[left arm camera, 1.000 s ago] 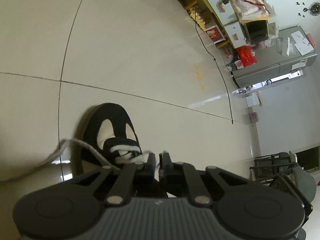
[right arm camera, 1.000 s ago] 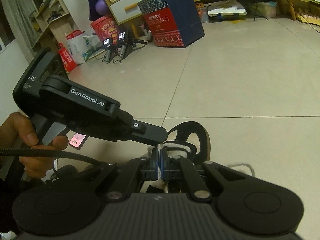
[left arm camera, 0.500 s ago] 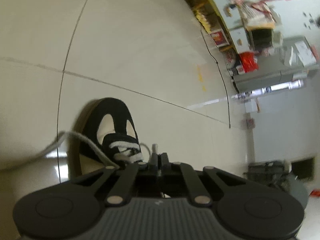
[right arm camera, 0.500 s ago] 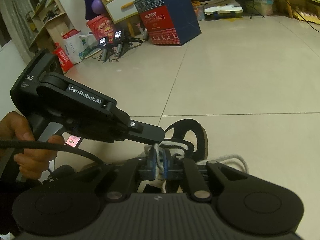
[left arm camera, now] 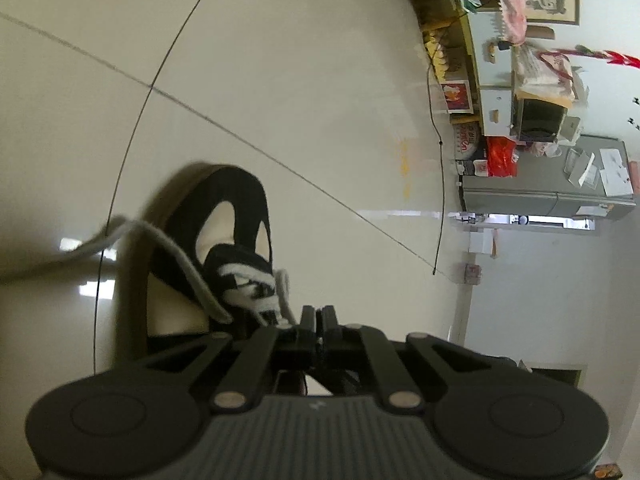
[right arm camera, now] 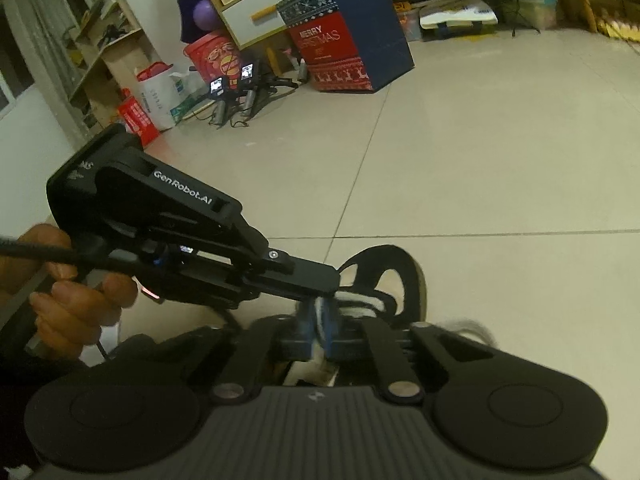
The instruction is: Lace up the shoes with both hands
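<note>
A: Where's the shoe [left arm camera: 224, 248] sitting?
B: On the floor [left arm camera: 280, 80], just ahead of both grippers; the left gripper [right arm camera: 320, 286] is reaching in from the left, over its laces [right arm camera: 360, 300].
A: And the right gripper [right arm camera: 320, 330]?
B: Sitting behind the shoe, lace strand lying between its pads.

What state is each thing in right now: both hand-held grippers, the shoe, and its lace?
Left hand-held gripper: shut, whether on anything is hidden.
Right hand-held gripper: shut on the white lace.
Shoe: black and cream, on the tiled floor, partly laced, not tied.
Loose lace end: slack, trailing off the shoe's side.
</note>
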Motion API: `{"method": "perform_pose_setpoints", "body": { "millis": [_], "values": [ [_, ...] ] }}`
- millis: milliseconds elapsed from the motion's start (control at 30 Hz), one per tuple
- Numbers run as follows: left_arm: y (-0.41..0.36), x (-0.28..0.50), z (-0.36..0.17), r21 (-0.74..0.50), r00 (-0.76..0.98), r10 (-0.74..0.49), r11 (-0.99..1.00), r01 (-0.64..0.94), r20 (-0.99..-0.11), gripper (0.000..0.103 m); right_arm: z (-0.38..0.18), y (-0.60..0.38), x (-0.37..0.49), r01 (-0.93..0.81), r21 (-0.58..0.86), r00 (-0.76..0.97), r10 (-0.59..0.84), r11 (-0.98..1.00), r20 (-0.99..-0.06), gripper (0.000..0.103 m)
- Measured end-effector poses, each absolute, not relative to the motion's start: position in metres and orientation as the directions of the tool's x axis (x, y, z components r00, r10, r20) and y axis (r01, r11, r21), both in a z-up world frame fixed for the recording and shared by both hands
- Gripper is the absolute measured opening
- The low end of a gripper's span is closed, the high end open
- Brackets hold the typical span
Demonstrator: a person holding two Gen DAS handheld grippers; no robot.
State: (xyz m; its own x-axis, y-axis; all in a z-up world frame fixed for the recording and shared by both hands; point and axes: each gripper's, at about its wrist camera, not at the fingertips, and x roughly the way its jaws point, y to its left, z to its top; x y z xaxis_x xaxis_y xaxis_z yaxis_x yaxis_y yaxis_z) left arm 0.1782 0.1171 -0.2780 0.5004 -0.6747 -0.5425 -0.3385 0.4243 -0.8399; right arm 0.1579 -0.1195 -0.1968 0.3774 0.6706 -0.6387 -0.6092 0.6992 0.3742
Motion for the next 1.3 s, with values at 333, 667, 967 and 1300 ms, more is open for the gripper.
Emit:
{"method": "perform_pose_setpoints", "body": {
  "millis": [333,667,967,1300],
  "values": [
    [0.107,0.16,-0.247,-0.664,0.482,-0.536,0.735,-0.138,-0.693,0.047,-0.187,-0.152,0.151,-0.585,0.288,0.444,0.597,0.758,-0.668,0.003],
    [0.109,0.165,-0.251,-0.648,0.476,-0.521,0.748,-0.145,-0.708,0.052,-0.191,-0.144,0.161,-0.585,0.297,0.444,0.604,0.755,-0.662,0.003],
    [0.106,0.164,-0.247,-0.591,0.456,-0.484,0.797,-0.121,-0.747,0.06,-0.186,-0.138,0.161,-0.701,0.159,0.387,0.558,0.695,-0.734,0.003],
    [0.097,0.157,-0.248,-0.523,0.417,-0.467,0.852,-0.024,-0.78,0.076,-0.158,-0.141,0.165,-0.891,-0.249,0.382,0.327,0.381,-0.865,0.003]
  ]
}}
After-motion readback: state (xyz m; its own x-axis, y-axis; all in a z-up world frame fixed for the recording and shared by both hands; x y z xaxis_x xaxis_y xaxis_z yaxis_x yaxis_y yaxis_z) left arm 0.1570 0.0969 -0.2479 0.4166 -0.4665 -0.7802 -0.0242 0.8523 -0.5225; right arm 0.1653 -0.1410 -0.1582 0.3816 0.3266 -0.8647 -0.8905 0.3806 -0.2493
